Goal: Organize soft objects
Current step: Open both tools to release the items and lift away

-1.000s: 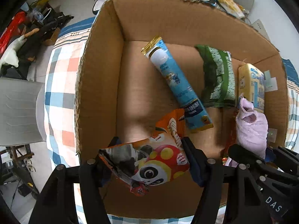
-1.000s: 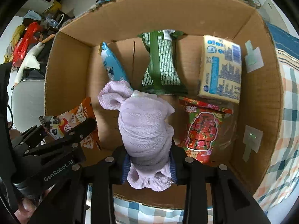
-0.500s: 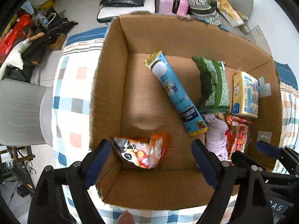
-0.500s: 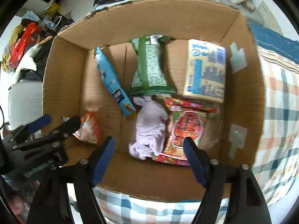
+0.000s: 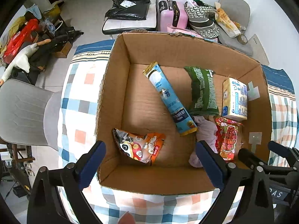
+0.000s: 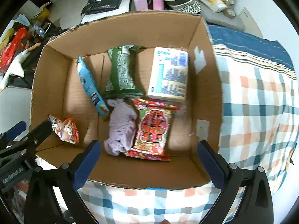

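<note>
An open cardboard box (image 5: 112,97) (image 6: 207,85) stands on a checked cloth. In it lie an orange panda snack bag (image 5: 139,146) (image 6: 65,129), a blue tube pack (image 5: 168,98) (image 6: 89,85), a green bag (image 5: 202,91) (image 6: 121,72), a yellow tissue pack (image 5: 235,99) (image 6: 169,74), a lilac cloth (image 5: 204,130) (image 6: 121,128) and a red snack bag (image 5: 227,138) (image 6: 154,128). My left gripper (image 5: 151,165) is open and empty above the box's near edge. My right gripper (image 6: 149,163) is open and empty above the near edge too.
The checked cloth (image 6: 261,97) (image 5: 76,100) spreads around the box. A grey chair (image 5: 24,112) stands at the left. Behind the box are a pink suitcase (image 5: 172,15), black bags (image 5: 129,9) and clutter on the floor.
Both grippers opened and let go: the orange snack bag and the lilac cloth dropped into the box. Both grippers then pulled back and up from the box.
</note>
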Tool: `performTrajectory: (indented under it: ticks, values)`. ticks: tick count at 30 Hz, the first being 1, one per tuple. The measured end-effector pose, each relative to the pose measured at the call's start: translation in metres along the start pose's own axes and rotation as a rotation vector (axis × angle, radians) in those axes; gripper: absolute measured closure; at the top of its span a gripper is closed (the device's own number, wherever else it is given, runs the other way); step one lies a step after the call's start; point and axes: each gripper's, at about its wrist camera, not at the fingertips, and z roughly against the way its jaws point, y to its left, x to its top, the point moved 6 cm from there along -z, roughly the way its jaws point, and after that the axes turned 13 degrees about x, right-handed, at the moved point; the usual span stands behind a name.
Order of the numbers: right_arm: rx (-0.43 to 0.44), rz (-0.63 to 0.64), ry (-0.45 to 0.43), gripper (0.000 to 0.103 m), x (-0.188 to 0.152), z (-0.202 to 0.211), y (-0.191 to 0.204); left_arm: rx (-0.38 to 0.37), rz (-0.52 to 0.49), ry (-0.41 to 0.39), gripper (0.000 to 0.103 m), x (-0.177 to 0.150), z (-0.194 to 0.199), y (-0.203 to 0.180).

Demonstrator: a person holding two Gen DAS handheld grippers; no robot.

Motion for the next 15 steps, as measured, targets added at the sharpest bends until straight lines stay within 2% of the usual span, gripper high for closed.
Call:
performTrajectory:
  ticks: [8,15]
  values:
    - [-0.007,0.008,-0.057,0.0,-0.011,0.03,-0.003,-0.003,0.024,-0.077,0.004,-0.008,0.038,-0.001]
    - [-0.012,0.036,-0.167,0.0,-0.034,0.092,0.004,-0.003,0.04,-0.204,0.004,-0.024,0.102,0.003]
